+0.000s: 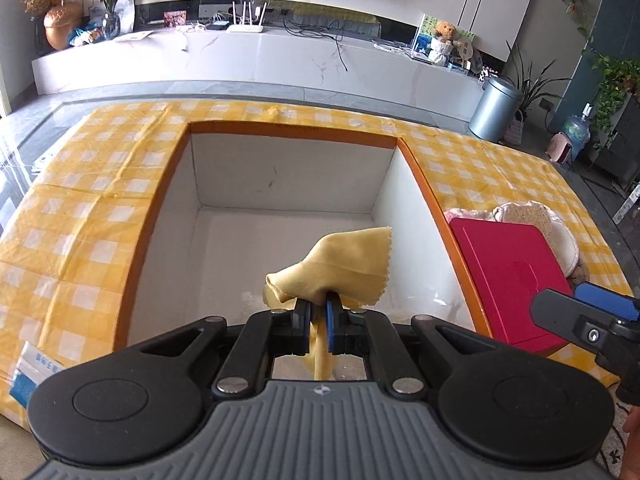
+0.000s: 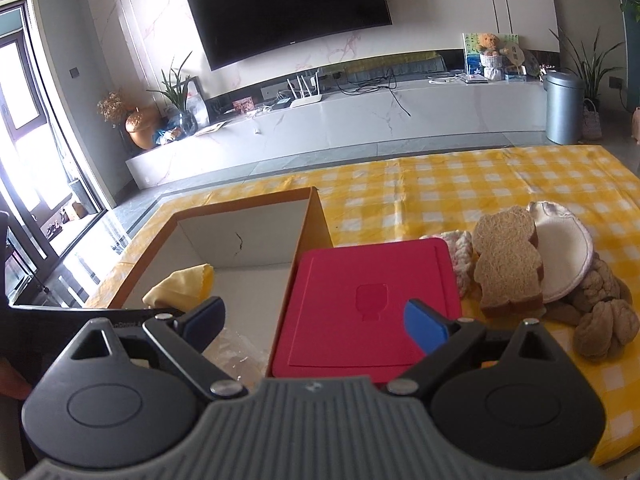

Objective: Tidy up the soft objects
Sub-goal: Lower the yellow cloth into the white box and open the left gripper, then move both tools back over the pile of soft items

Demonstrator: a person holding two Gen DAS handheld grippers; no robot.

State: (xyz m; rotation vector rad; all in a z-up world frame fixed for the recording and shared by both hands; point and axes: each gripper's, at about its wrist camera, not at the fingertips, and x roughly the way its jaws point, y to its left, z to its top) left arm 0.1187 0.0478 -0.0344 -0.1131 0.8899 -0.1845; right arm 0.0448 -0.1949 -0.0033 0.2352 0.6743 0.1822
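Note:
My left gripper (image 1: 319,312) is shut on a yellow cloth (image 1: 340,268) and holds it over the inside of an open orange box (image 1: 288,130) with white walls. The cloth also shows in the right wrist view (image 2: 180,286), inside the box (image 2: 240,206). My right gripper (image 2: 316,320) is open and empty, above a red lid (image 2: 368,304) lying beside the box. It also shows at the right of the left wrist view (image 1: 592,320). Soft objects lie right of the lid: a bear-shaped loofah sponge (image 2: 508,260), a round white pad (image 2: 564,256), a pink cloth (image 2: 460,248) and a brown knotted plush (image 2: 604,320).
Everything rests on a yellow checked tablecloth (image 2: 460,184). Clear plastic (image 2: 232,352) lies in the box's near part. Beyond the table are a white TV bench (image 2: 360,120), a grey bin (image 2: 562,108) and a glass door (image 2: 24,160) at the left.

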